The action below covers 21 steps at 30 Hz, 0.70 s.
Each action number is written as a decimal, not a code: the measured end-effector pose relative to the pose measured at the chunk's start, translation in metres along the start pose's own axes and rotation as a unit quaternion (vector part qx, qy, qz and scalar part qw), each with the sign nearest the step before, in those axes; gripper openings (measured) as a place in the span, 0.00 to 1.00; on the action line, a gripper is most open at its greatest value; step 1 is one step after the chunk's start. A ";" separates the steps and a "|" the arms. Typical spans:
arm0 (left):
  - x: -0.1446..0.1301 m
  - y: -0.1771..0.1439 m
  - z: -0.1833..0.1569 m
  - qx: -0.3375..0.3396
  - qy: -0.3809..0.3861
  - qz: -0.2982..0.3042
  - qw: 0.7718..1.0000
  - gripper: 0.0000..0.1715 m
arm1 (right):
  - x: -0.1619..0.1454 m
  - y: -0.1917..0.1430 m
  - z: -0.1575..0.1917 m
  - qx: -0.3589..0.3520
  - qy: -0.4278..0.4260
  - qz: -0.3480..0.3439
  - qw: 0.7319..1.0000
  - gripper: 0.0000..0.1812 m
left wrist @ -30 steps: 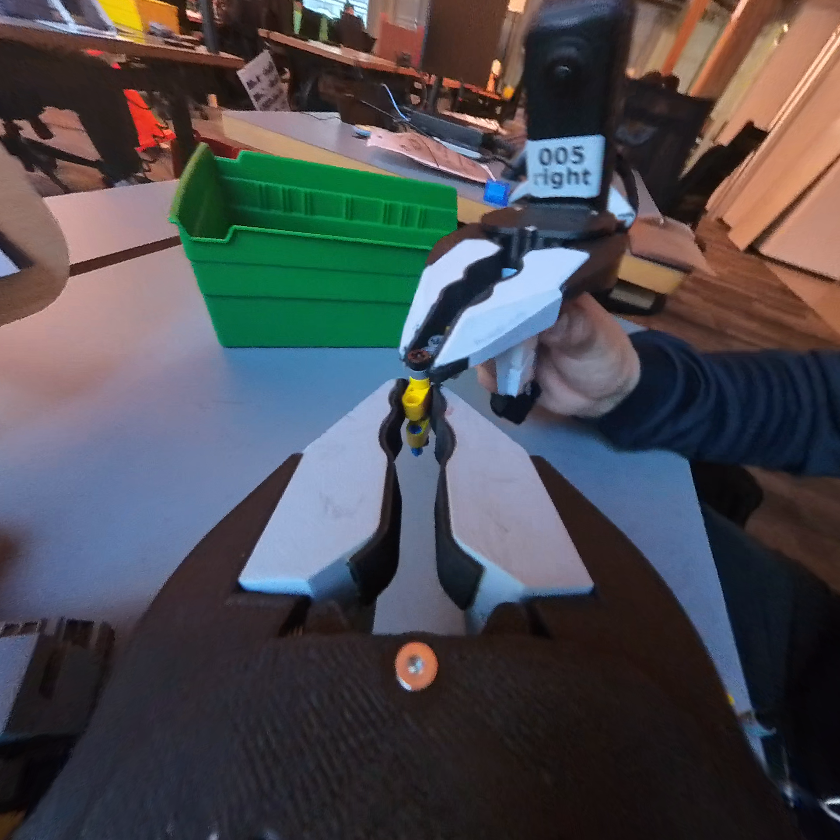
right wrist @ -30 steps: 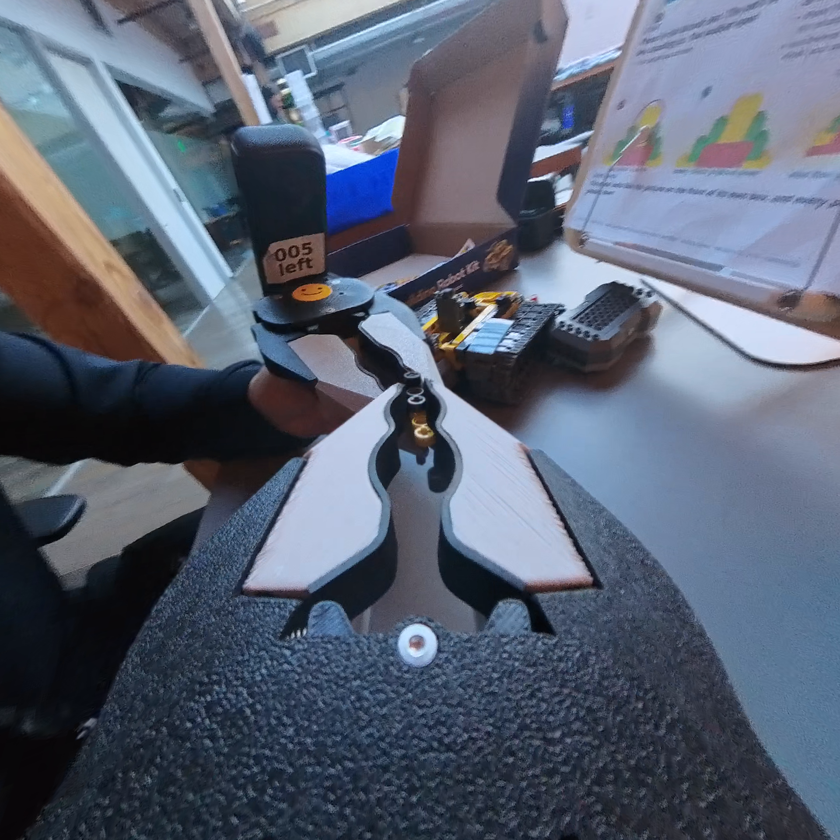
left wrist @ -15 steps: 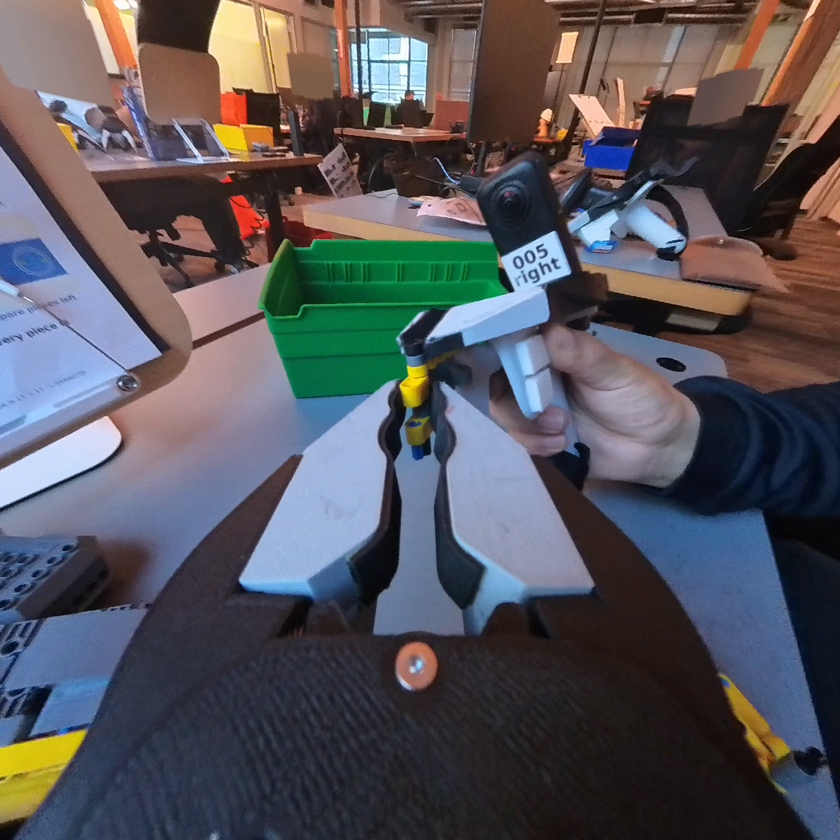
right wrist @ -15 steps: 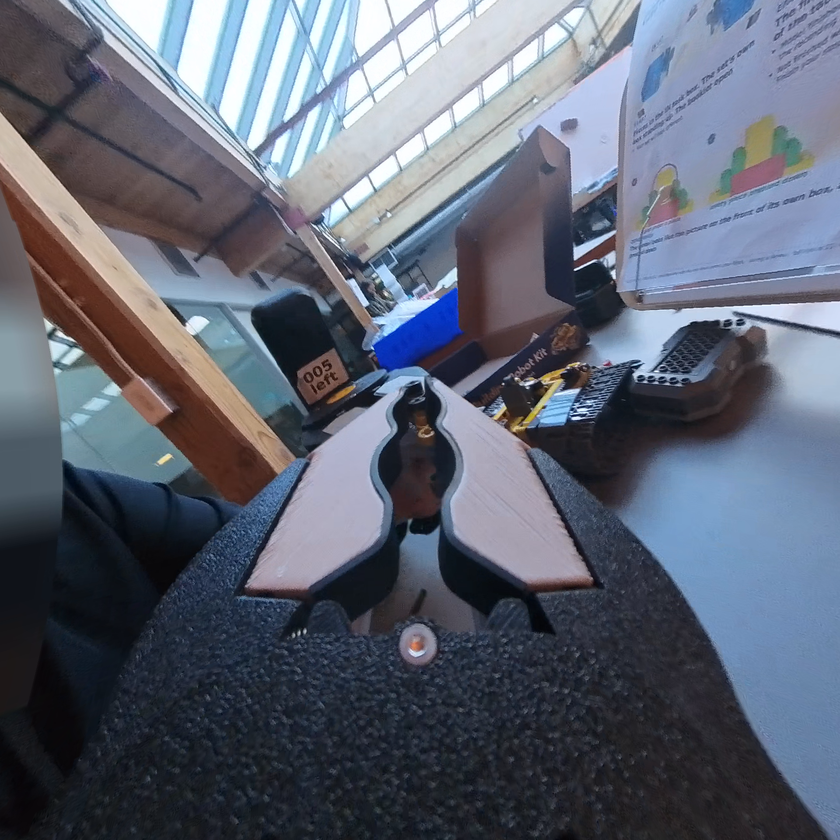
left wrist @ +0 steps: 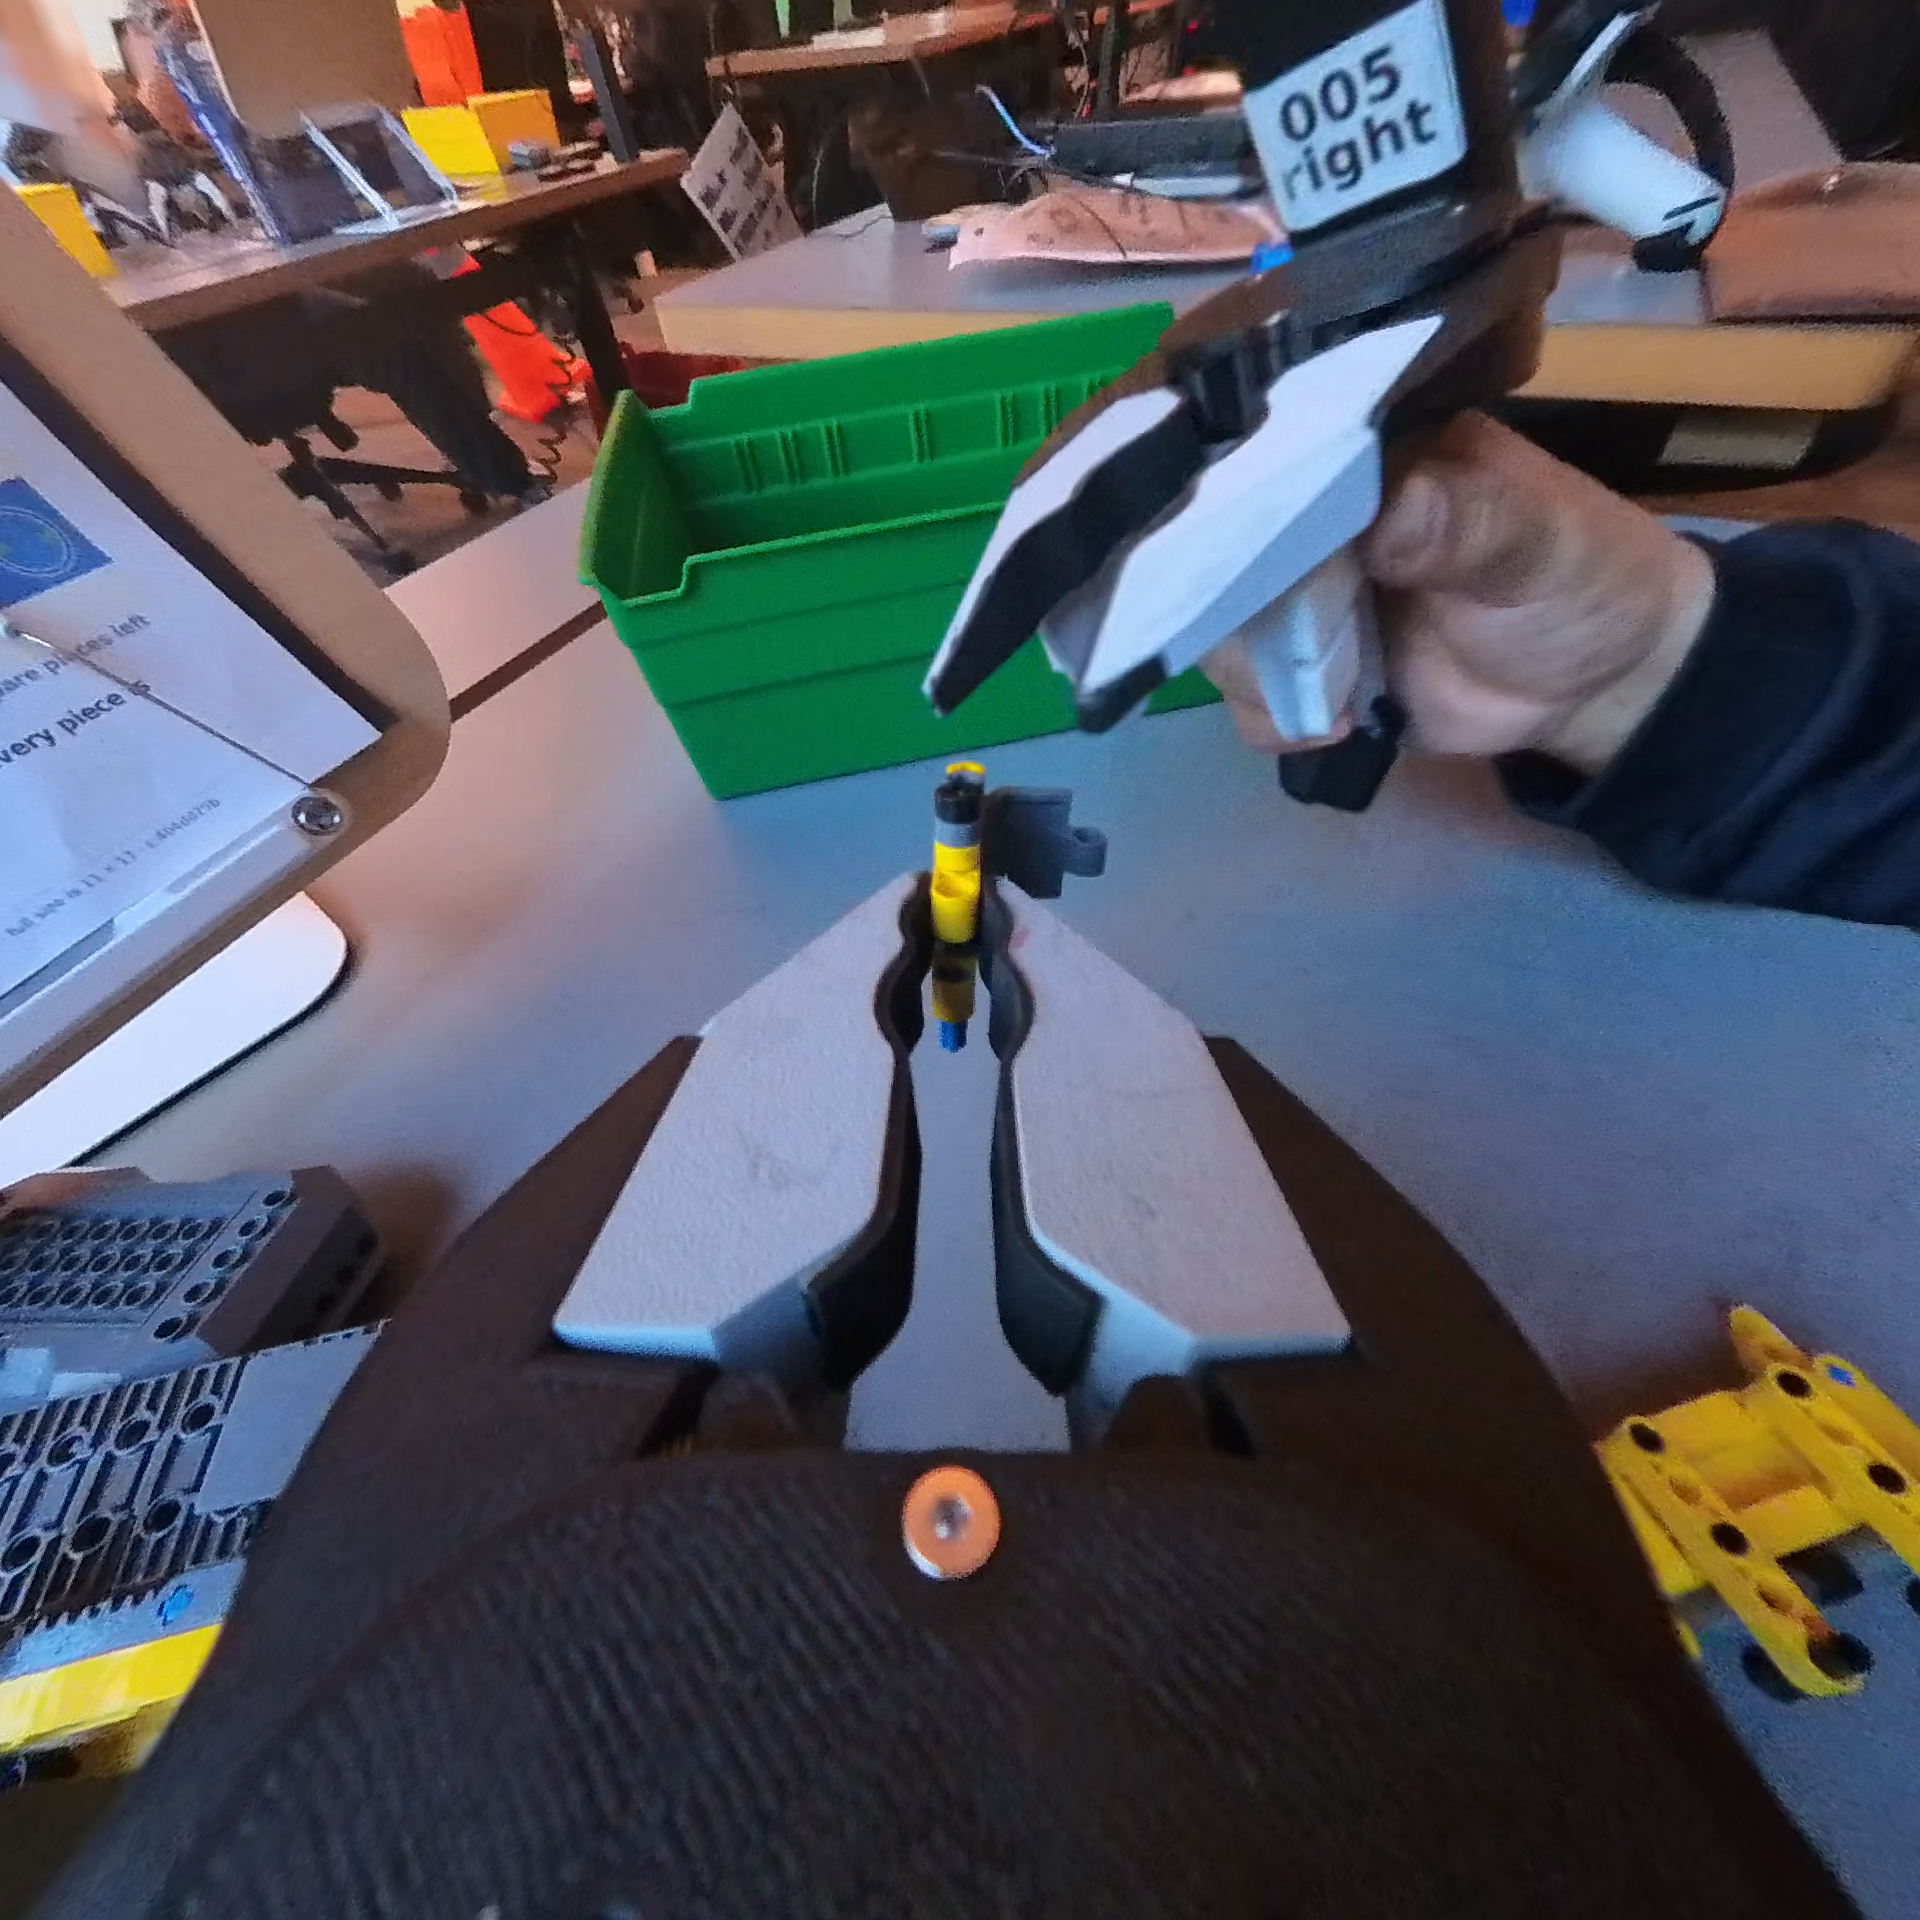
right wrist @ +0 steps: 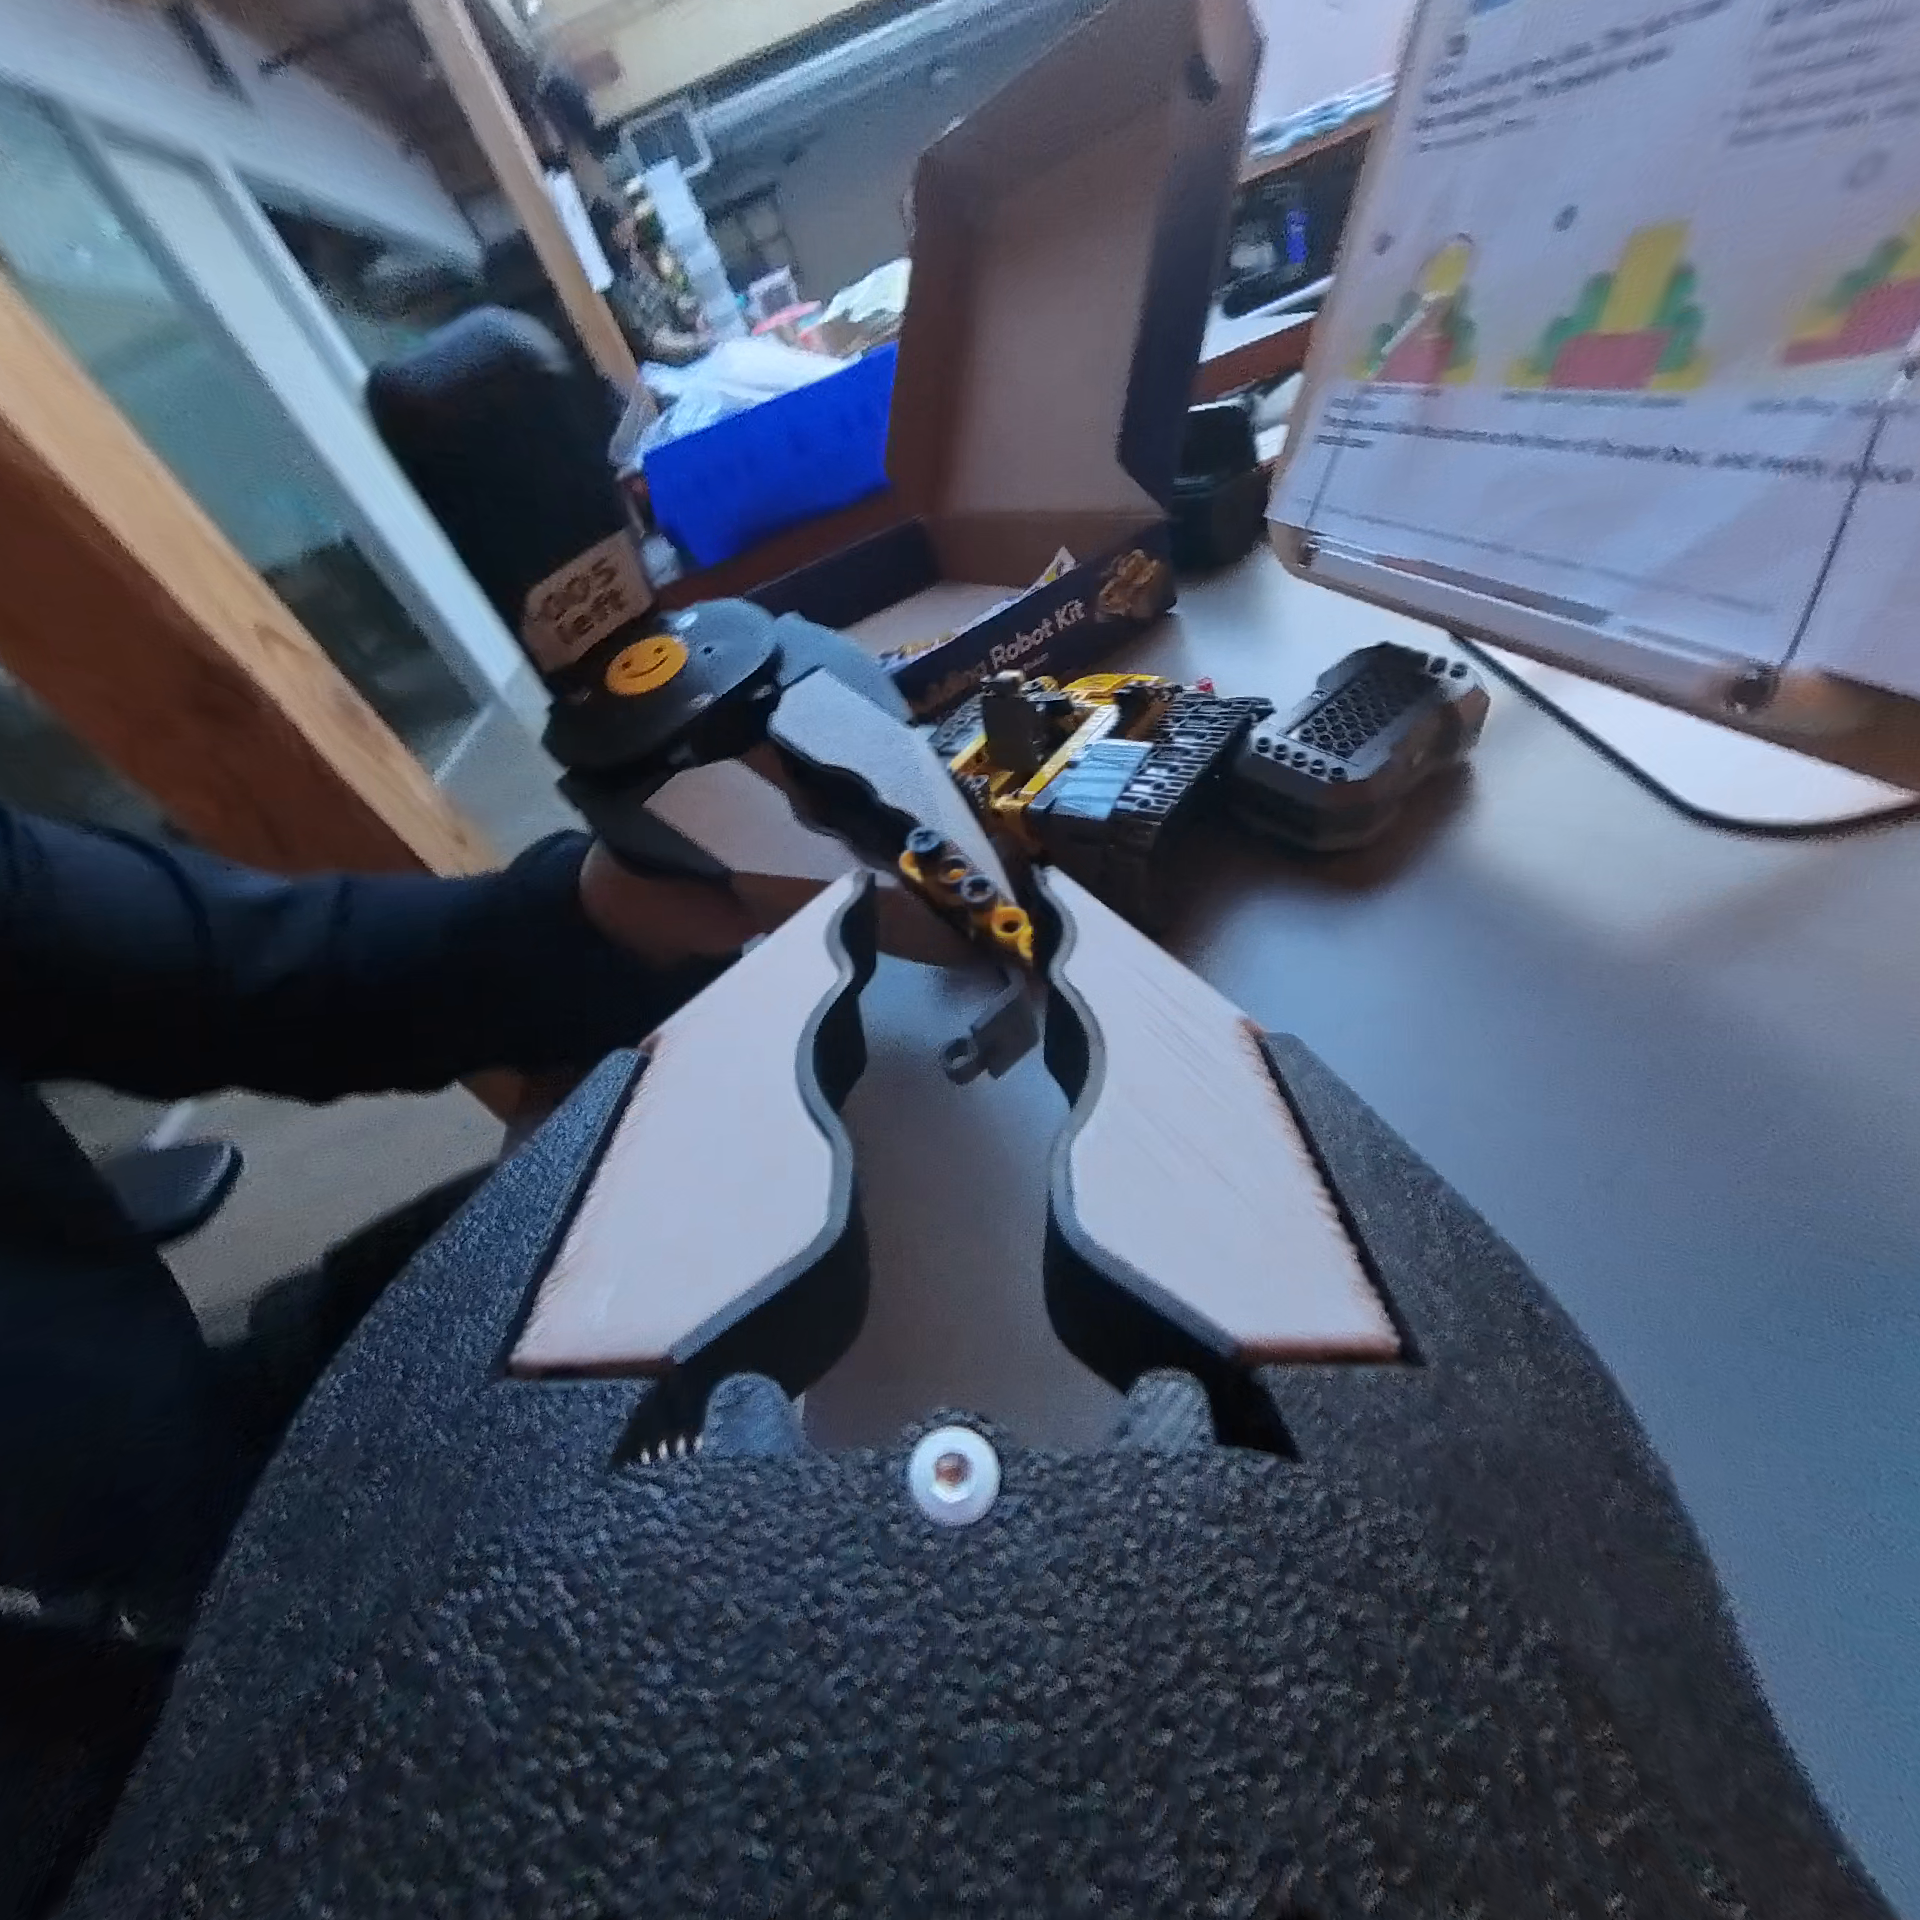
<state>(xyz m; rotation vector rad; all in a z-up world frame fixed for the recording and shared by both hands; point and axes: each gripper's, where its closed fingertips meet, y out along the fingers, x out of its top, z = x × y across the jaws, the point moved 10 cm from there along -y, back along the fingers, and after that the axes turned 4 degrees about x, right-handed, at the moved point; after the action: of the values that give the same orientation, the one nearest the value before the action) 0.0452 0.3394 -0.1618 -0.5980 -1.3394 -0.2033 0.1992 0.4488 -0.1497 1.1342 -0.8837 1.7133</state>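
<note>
Between the left gripper's [left wrist: 951, 940] fingers: a slim yellow brick assembly [left wrist: 956, 894], pinched tight near the tips, standing upright clear of the desk [left wrist: 1455, 1039], dark connector piece [left wrist: 1044, 840] jutting off its top end to the side. Gripped low, probably so that top end stays free to reach.

Just above and to the right: right gripper [left wrist: 1013, 696], fingers parted, nothing between them, tips angled down toward the assembly but not touching. From its own camera, right gripper [right wrist: 951, 904] wide open, yellow assembly [right wrist: 966, 899] and dark connector [right wrist: 987, 1034] sitting in the gap between its fingers, contact hard to call through the blur.

Farther out: green bin [left wrist: 831, 540] behind, tilted instruction board [left wrist: 156, 644] at left, tracked brick vehicle [right wrist: 1101, 753] and open cardboard box [right wrist: 1039, 312] beyond, loose yellow brick part [left wrist: 1766, 1475] near right.
</note>
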 end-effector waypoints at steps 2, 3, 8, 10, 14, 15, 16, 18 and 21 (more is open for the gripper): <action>0.001 -0.003 0.002 -0.005 -0.005 -0.010 1.000 0.03 | 0.002 0.000 0.006 -0.008 -0.055 0.030 0.998 0.20; 0.001 -0.004 0.003 -0.004 -0.006 -0.010 1.000 0.03 | 0.000 0.001 0.008 -0.029 -0.086 0.048 0.995 0.20; 0.002 -0.003 -0.003 -0.050 -0.015 -0.022 0.998 0.03 | -0.005 0.015 0.016 -0.063 -0.146 0.067 0.985 0.21; 0.000 -0.002 -0.001 -0.099 -0.053 -0.031 0.993 0.03 | -0.004 0.013 0.018 -0.045 -0.152 0.055 0.986 0.19; -0.002 -0.003 0.001 -0.173 -0.105 -0.040 0.979 0.03 | -0.005 0.007 0.018 0.027 -0.115 0.060 0.991 0.07; -0.002 -0.002 -0.001 -0.188 -0.109 -0.035 0.975 0.03 | -0.005 0.007 0.019 0.039 -0.111 0.056 0.991 0.07; -0.003 0.000 -0.003 -0.203 -0.112 -0.029 0.972 0.03 | -0.005 0.008 0.019 0.046 -0.106 0.056 0.992 0.07; -0.005 0.003 -0.006 -0.203 -0.108 -0.023 0.973 0.03 | -0.008 0.010 0.020 0.057 -0.102 0.065 0.991 0.04; -0.006 0.003 -0.007 -0.207 -0.099 -0.023 0.973 0.03 | -0.010 0.010 0.017 0.067 -0.085 0.072 0.992 0.03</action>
<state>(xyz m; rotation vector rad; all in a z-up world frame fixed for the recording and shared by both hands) 0.0508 0.3373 -0.1690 -0.9572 -1.5165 -0.4795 0.1976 0.4271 -0.1542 1.3501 -0.9870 1.8355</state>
